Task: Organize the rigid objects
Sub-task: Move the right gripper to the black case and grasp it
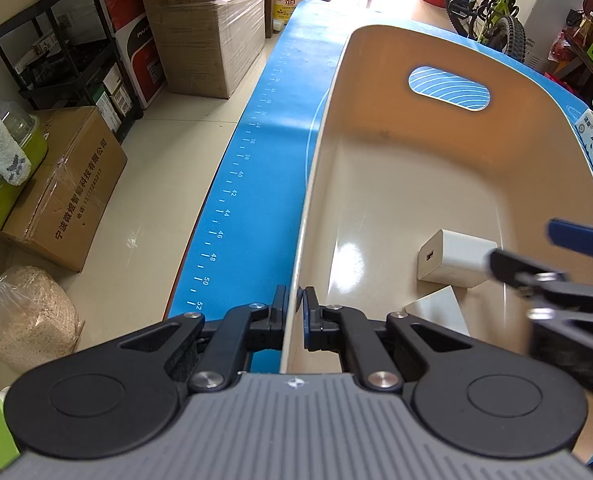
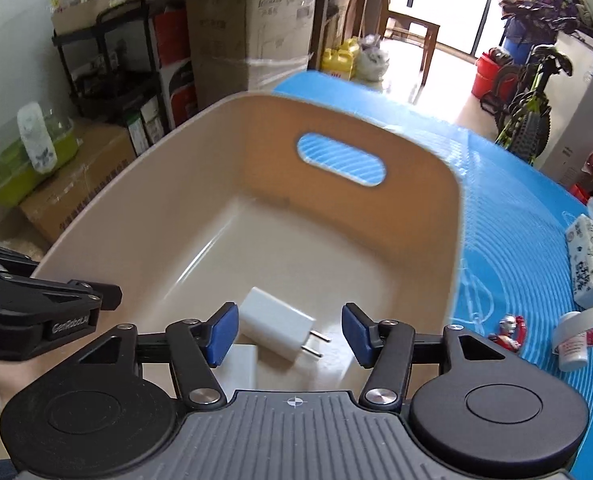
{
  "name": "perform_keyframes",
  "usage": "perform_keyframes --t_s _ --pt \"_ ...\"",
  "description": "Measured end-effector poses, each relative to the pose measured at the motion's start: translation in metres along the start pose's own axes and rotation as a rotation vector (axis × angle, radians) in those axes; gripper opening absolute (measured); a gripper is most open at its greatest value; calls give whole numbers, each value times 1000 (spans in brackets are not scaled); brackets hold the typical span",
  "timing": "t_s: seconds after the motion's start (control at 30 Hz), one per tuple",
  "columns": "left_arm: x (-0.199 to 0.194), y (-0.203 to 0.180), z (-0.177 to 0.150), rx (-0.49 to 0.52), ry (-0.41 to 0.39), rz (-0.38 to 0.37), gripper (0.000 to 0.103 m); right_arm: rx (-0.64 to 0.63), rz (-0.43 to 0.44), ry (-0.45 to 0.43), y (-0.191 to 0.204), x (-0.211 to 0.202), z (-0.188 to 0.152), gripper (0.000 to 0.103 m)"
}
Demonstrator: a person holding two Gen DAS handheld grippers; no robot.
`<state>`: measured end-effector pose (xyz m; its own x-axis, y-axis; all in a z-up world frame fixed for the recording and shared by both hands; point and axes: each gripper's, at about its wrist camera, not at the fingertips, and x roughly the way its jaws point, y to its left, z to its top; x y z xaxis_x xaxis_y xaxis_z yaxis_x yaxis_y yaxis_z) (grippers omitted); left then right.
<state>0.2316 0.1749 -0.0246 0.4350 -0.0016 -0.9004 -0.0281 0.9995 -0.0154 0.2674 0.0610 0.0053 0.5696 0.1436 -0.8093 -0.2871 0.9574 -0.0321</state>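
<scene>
- One beige plastic bin (image 2: 168, 200) with a single oval handle cutout in its far wall; it stands on the blue mat (image 1: 256, 184) that covers the tabletop.
- One white charger block (image 2: 276, 326) lies on the bin floor near the front wall, tipped on its side, its two metal prongs pointing right in the right wrist view. In the left wrist view its face with the port shows.
- One flat white piece (image 1: 442, 308) lies just beside the charger, partly under it; what it is cannot be told.
- On the mat right of the bin: one small red and silver figurine (image 2: 510, 334), one white jar (image 2: 580, 334) with a red label, one printed tissue pack (image 2: 590, 262).
- Left gripper (image 1: 295, 304): pitched steeply down at the bin's left wall, jaws pinched together on the rim, one finger outside and one inside.
- Right gripper (image 2: 288, 334): pitched down over the bin's near end, blue pads (image 2: 220, 334) spread apart. The charger lies between and below them; neither pad touches it.
- Charger look: glossy white, rounded corners, clean.
- Two grippers, both in frame from each wrist view.
</scene>
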Motion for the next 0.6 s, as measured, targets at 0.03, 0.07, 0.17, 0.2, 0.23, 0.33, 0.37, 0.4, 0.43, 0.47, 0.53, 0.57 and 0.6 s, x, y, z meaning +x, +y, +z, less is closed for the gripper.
perform_keyframes --t_s 0.03,0.07,0.17,0.2,0.23,0.33,0.37,0.4,0.43,0.47,0.53,0.57,0.6 --pt "0 0 0 1 0 0 8 3 -7 -17 -5 -7 -1 66" --pt "0 0 0 1 0 0 8 6 -14 -34 -10 -14 -3 67" --pt "0 0 0 -1 0 -2 8 27 -11 -76 -32 -33 -7 67" --pt "0 0 1 -1 0 -2 8 36 -20 -85 -39 -39 -10 68" --pt "-1 0 1 -1 0 -2 8 42 -43 -93 -45 -44 -12 68" --pt "-1 0 1 -1 0 -3 8 78 -73 -108 -70 -56 -21 68" --pt "-1 1 1 -2 0 -3 8 89 -90 -108 -78 -59 -24 68" --pt "-1 1 1 -2 0 -4 8 95 -109 -108 -86 -60 -27 68" --pt "-1 1 1 -2 0 -4 8 98 -126 -108 -94 -61 -30 68" --pt "-1 1 1 -2 0 -4 8 102 -142 -104 -102 -62 -34 68" --pt "-1 1 1 -1 0 -3 8 110 -170 -91 -116 -62 -43 68" --pt "-1 1 1 -2 0 -3 8 109 -182 -88 -123 -61 -48 68" --pt "-1 1 1 -2 0 -3 8 106 -194 -86 -129 -60 -54 68"
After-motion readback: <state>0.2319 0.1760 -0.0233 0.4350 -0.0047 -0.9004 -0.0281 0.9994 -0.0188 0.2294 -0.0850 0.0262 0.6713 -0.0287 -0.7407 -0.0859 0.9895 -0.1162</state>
